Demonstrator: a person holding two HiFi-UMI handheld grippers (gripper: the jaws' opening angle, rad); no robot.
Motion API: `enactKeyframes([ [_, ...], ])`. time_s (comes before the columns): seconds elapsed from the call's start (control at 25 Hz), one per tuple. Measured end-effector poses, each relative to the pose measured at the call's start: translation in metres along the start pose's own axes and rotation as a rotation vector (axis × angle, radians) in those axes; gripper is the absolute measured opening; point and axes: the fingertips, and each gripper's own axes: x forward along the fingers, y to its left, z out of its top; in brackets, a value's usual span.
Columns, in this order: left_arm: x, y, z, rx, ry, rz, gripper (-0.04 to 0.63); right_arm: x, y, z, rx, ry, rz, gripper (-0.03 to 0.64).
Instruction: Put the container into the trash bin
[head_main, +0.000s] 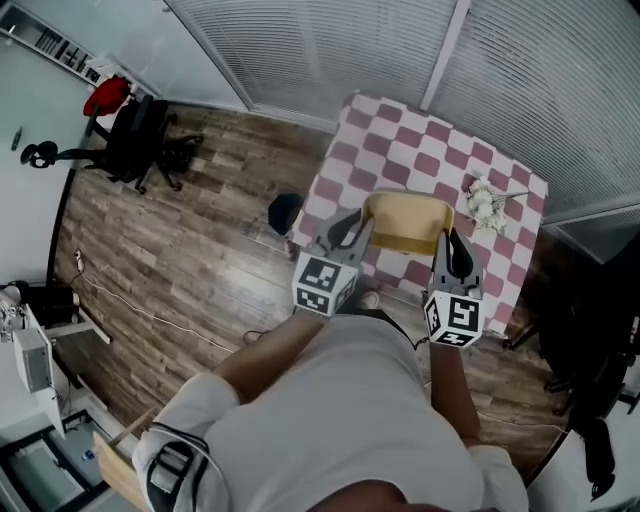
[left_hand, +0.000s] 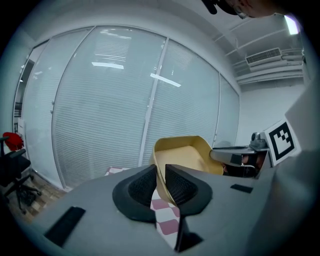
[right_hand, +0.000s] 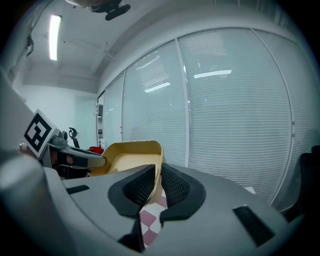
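Observation:
A shallow tan container (head_main: 405, 222) hangs in the air above the checked table (head_main: 430, 150), held by both grippers. My left gripper (head_main: 352, 228) is shut on its left rim and my right gripper (head_main: 450, 245) is shut on its right rim. In the left gripper view the container (left_hand: 186, 156) rises beyond the left gripper (left_hand: 161, 181), whose jaws pinch its wall. The right gripper view has the container (right_hand: 131, 156) left of the right gripper (right_hand: 158, 184), jaws closed on the rim. A dark trash bin (head_main: 285, 212) stands on the floor by the table's left side.
A small bunch of white flowers (head_main: 487, 203) lies on the pink-and-white table. A black office chair (head_main: 140, 140) stands far left on the wood floor. Window blinds (left_hand: 110, 110) run along the far side. A cable (head_main: 150, 315) crosses the floor.

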Motion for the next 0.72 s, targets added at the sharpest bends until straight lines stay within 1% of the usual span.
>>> enactKeyframes([
  [0.16,-0.012,0.016,-0.002,-0.025,-0.010,0.056,0.077,0.010,0.017,0.000,-0.014,-0.006,0.058,0.059],
  [0.36,-0.035,0.044,-0.003,-0.057,-0.034,0.159,0.075,0.033,0.047,0.002,-0.031,-0.006,0.163,0.060],
  [0.72,-0.096,0.105,-0.012,-0.120,-0.077,0.354,0.074,0.073,0.129,0.008,-0.078,0.004,0.372,0.060],
])
